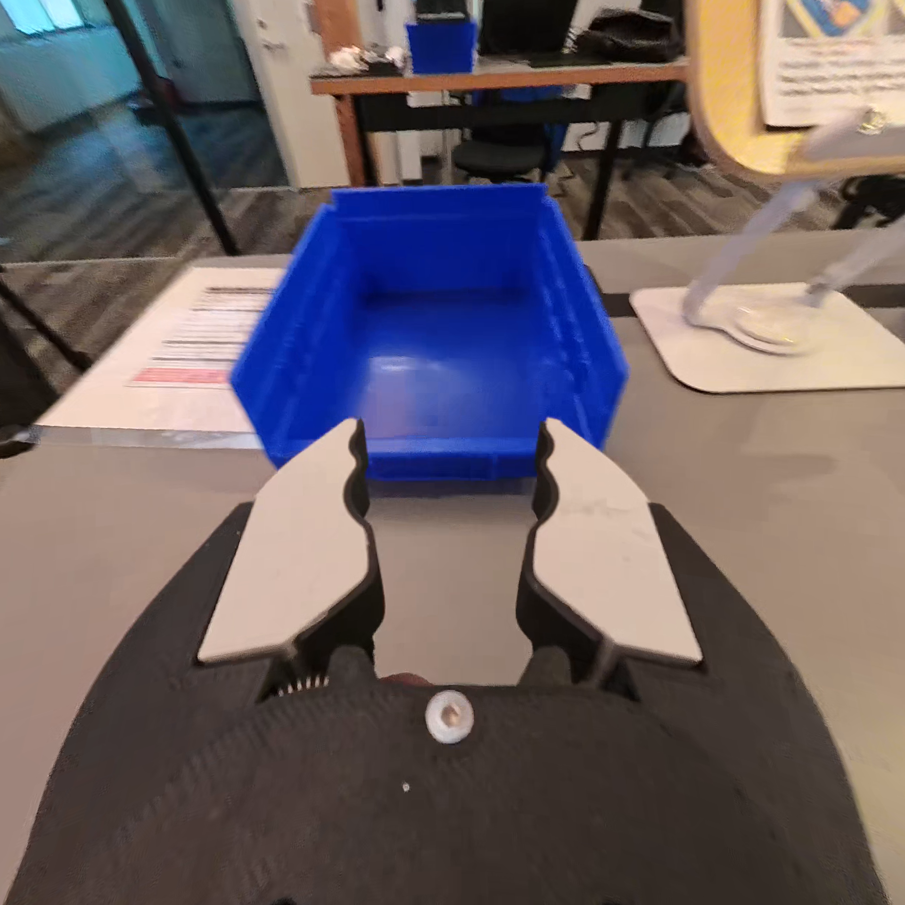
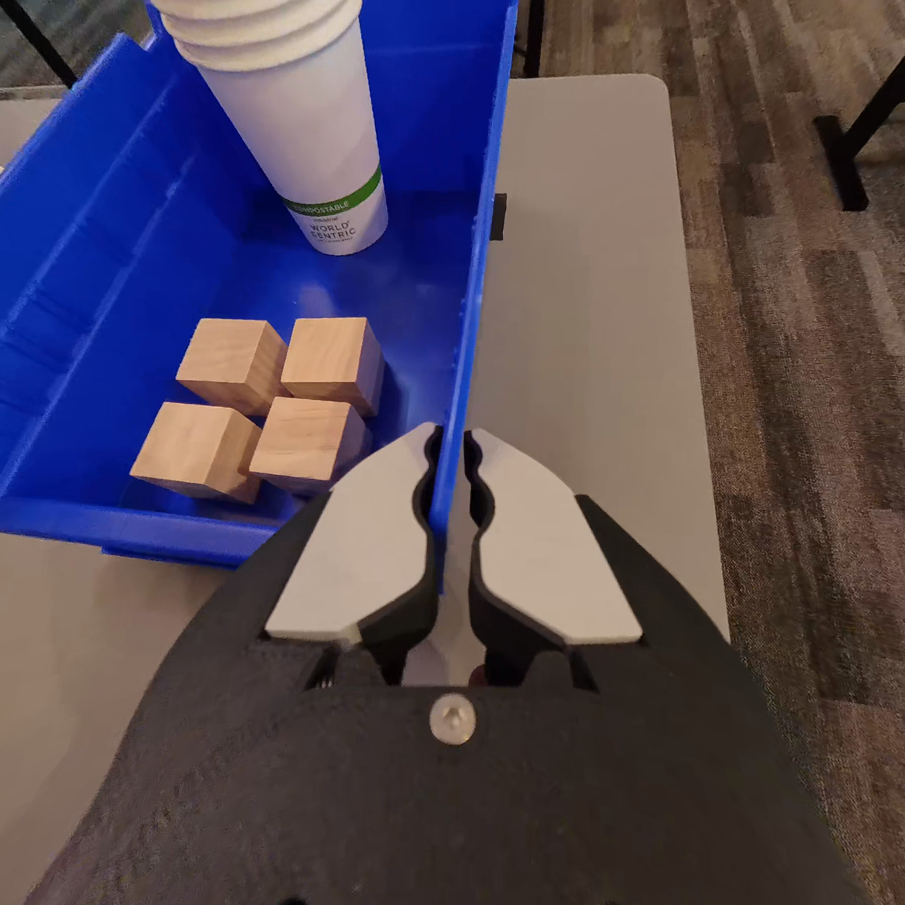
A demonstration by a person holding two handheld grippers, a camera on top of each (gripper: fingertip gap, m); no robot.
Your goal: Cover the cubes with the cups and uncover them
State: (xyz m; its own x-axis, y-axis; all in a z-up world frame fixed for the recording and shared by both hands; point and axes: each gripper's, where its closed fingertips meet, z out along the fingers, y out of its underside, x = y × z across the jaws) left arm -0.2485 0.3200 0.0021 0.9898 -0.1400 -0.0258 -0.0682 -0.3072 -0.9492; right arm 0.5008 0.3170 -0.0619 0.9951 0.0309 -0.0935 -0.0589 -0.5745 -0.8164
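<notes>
four wooden cubes (image 2: 264, 409) cluster near the front right corner of a blue bin (image 2: 88, 254), stacked cups (image 2: 303, 127) upright behind them, right gripper (image 2: 453, 433) clenched on the bin's right wall, bare table (image 2: 587, 343) beyond; left gripper (image 1: 453, 426) released, facing an empty blue bin (image 1: 303, 333).

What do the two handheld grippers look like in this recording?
They look alike. The left gripper and right gripper each have a broad, rounded black body with a textured, printed-looking surface and a silver screw at its centre. The fingers are flat, light-grey plates with wavy black inner pads. No cables or sleeves show.
</notes>
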